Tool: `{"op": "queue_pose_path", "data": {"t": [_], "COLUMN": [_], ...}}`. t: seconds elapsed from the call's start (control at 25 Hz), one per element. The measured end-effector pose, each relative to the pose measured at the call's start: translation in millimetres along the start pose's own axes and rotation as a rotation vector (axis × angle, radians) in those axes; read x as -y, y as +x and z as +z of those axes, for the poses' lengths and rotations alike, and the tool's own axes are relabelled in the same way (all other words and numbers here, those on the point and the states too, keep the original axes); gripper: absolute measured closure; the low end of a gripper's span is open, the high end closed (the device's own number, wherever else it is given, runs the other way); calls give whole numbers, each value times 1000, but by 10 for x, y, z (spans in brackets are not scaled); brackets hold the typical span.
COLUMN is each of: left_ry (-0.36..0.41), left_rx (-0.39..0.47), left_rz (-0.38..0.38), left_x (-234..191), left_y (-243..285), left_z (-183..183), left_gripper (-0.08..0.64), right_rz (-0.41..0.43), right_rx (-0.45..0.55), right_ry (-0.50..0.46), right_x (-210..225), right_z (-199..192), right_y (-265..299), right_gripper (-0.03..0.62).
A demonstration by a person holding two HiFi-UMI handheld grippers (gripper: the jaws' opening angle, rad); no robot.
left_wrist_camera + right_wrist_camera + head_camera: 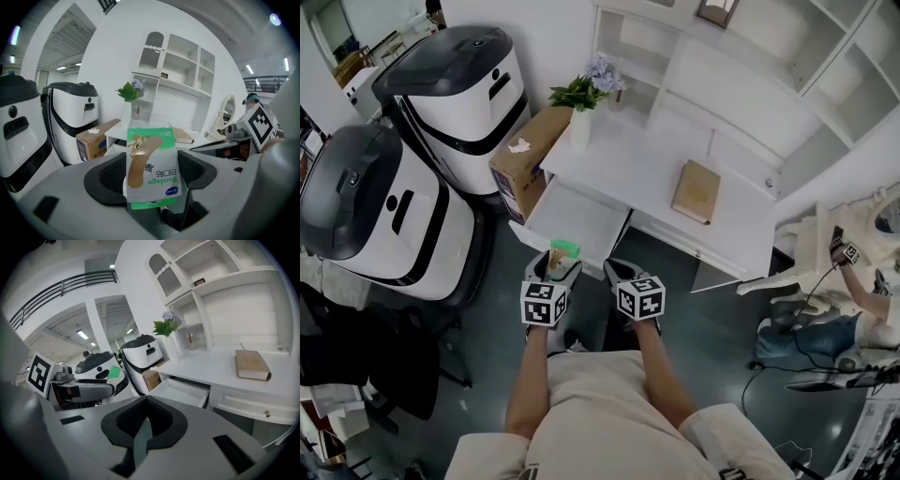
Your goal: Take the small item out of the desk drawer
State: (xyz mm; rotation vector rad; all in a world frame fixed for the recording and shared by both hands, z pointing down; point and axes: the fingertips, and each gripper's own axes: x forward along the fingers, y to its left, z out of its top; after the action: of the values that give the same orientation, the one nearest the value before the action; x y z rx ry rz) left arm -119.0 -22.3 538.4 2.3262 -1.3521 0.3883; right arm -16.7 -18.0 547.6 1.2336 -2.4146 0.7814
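Green bandage packet in left tongs

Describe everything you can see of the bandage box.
The bandage box is a small, flat green-and-white pack, cardboard by its look, picturing a tan plaster strip; "Bandage" reads upside down in the left gripper view. It stands roughly upright, clamped between the left gripper's dark jaws, nothing else touching it. It is out of the open drawer, near its front edge.

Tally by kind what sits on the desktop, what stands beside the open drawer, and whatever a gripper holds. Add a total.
Bandage pack: 1
Book: 1
Vase of flowers: 1
Small bottle-like item: 1
Cardboard box: 1
White machines: 2
Total: 7
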Motion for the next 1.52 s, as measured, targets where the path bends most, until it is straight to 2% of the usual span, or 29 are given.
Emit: {"op": "queue_pose_path", "data": {"t": [1.08,1.52], "left_ry": [21,30], "left_rx": [-7,-10], "left_rz": [2,-13], "left_x": [29,74], "left_y": [-81,-82], "left_z": [-53,-112], "left_gripper": [206,206], "right_rz": [21,23], "right_rx": [-11,-8], "right_ry": [-78,-79], "right_x": [-150,-151], "right_z": [-33,-91], "right_y": [-48,-63], "right_gripper": [572,572]}}
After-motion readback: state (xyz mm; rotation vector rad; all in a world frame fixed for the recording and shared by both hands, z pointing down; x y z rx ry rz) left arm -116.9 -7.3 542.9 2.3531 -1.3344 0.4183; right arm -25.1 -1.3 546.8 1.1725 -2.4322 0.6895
